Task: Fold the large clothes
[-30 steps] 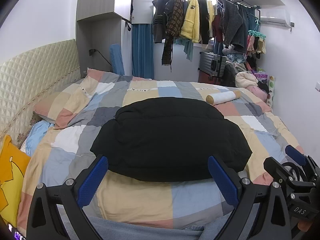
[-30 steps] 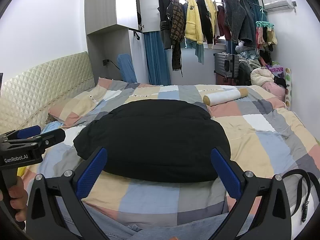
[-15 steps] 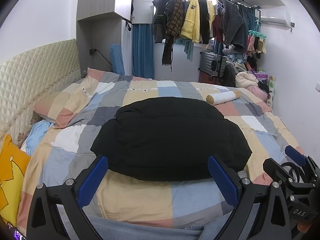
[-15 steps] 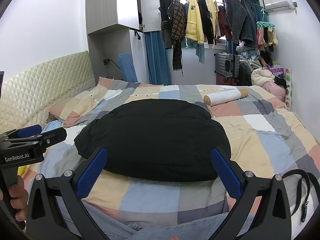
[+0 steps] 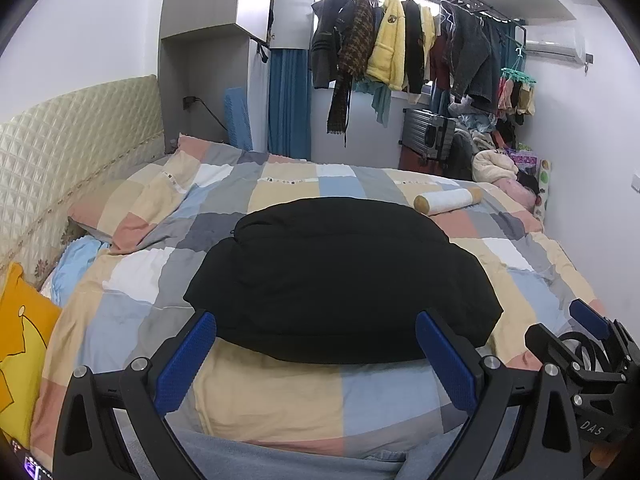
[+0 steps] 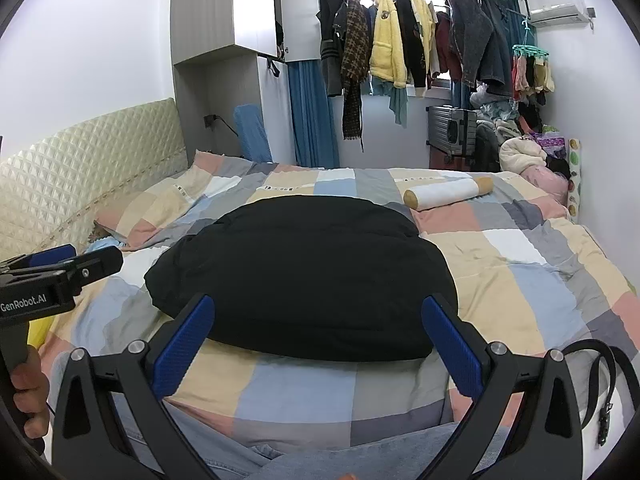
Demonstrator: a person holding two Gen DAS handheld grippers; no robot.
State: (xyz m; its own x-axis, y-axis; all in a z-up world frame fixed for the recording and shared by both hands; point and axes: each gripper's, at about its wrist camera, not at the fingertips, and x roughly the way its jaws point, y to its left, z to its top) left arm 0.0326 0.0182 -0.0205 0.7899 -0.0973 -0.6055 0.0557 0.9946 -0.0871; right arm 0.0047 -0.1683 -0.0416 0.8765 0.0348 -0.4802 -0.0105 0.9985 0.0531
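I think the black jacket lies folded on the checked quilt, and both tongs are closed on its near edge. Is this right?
Not quite. The black jacket does lie folded on the checked quilt, but both tongs are open and hold nothing: left tongs in the left wrist view, right tongs in the right wrist view.

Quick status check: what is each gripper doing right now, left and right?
Left gripper: open, holding nothing, short of the puffy black folded jacket.
Right gripper: open, empty, same jacket beyond it.

One black folded garment (image 5: 340, 276), one bolster roll (image 5: 448, 201), two grippers: left gripper (image 5: 316, 344), right gripper (image 6: 318, 332).
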